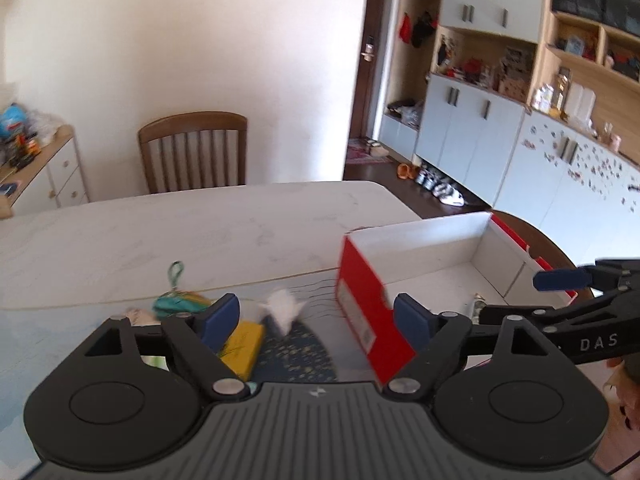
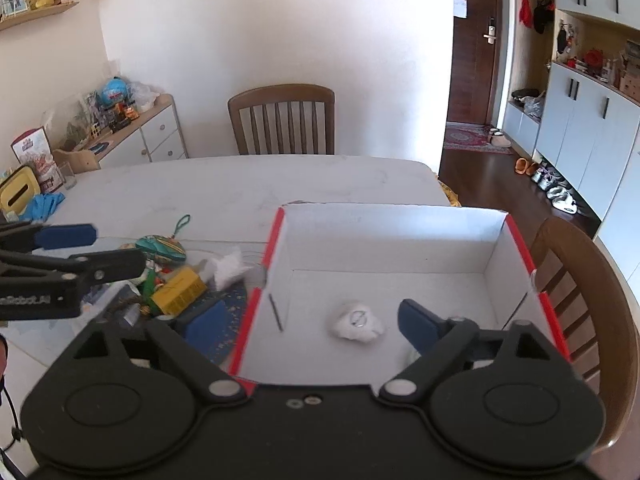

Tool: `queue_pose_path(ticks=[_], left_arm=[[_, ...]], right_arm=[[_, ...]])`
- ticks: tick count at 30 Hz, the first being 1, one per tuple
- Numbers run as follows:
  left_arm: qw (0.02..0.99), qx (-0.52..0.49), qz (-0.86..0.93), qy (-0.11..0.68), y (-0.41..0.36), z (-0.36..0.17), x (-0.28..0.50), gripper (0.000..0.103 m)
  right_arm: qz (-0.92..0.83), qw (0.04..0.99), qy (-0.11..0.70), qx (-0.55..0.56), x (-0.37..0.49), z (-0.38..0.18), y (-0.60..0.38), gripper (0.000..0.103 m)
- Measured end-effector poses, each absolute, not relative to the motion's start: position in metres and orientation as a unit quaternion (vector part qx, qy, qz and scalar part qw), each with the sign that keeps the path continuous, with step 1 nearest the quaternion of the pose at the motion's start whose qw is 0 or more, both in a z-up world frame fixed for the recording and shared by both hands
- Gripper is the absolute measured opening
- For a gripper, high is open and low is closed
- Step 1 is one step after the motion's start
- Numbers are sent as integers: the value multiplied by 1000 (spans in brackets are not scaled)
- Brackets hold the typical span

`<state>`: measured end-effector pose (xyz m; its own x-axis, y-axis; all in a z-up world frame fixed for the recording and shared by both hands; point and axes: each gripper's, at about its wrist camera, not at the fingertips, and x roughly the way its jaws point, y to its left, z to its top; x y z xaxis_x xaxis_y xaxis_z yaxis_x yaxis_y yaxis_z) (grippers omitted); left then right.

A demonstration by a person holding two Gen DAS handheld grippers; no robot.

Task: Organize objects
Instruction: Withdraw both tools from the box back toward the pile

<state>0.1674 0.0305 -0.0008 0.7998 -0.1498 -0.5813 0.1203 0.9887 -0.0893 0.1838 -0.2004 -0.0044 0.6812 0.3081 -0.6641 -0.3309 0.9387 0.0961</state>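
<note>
A red box with a white inside (image 2: 384, 240) stands open on the table; it also shows in the left wrist view (image 1: 372, 312). A small white object (image 2: 356, 322) and a thin dark stick (image 2: 276, 312) lie on its floor. Left of the box lies a pile: a yellow box (image 2: 180, 290) (image 1: 242, 346), a teal pouch with a loop (image 2: 162, 250) (image 1: 178, 302), and white crumpled paper (image 2: 230, 268) (image 1: 282, 308). My left gripper (image 1: 316, 320) is open and empty above the pile. My right gripper (image 2: 312, 324) is open and empty over the box's near left wall.
The white marble table (image 2: 240, 184) has a blue patterned mat (image 1: 304, 352) under the pile. A wooden chair (image 2: 282, 120) stands at the far side, another (image 2: 588, 320) at the right. Blue cloth (image 2: 46, 202) and a yellow tissue holder (image 2: 18, 194) sit at the far left.
</note>
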Motion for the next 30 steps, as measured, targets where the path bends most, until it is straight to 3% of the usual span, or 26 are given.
queue_pose_path(ticks=[6,14,30], left_arm=[[949,-35,-61,309,69,-8,148,86],[946,-36,-69,316,110,-32,134,103],[933,-25,-86,347,148,-87,139,103]], right_arm=[[187,917,352,-11,168,-6,-171,102],[195,912,360,-17,160,-15,-123,102],[201,890,406,-60,189,-68,-49,101]])
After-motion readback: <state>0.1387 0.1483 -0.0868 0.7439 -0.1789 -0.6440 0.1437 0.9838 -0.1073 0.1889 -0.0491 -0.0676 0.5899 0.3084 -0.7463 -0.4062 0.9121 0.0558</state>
